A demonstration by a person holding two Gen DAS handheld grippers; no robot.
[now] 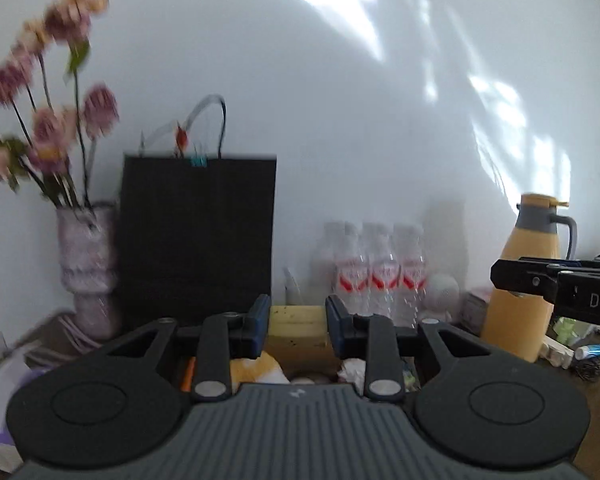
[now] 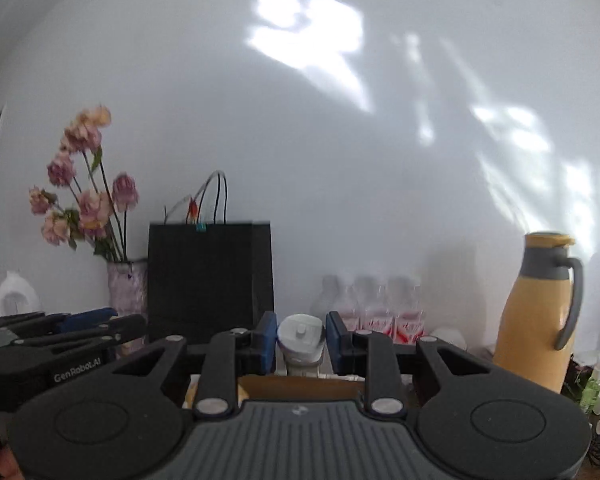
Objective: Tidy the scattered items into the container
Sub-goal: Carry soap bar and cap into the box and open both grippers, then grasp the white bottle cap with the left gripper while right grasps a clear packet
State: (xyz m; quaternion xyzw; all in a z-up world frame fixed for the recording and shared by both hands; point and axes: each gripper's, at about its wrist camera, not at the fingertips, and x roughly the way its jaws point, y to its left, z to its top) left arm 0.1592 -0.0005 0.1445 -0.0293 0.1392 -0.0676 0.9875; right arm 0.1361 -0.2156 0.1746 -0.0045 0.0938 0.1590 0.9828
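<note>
Container [image 1: 298, 330]: cardboard box, low in both wrist views, just below the fingers; inside it a yellow-white item [image 1: 256, 368], an orange pen-like item [image 1: 188, 372] and crumpled paper [image 1: 352, 370]. Left gripper [image 1: 298, 326]: fingers apart, holding nothing. Right gripper [image 2: 302, 338]: fingers closed against a white capped bottle [image 2: 302, 340] above the box's edge. Behind: black paper bag [image 1: 198, 236], water bottles [image 1: 374, 272], flower vase [image 1: 86, 268], yellow thermos jug [image 2: 540, 312].
</note>
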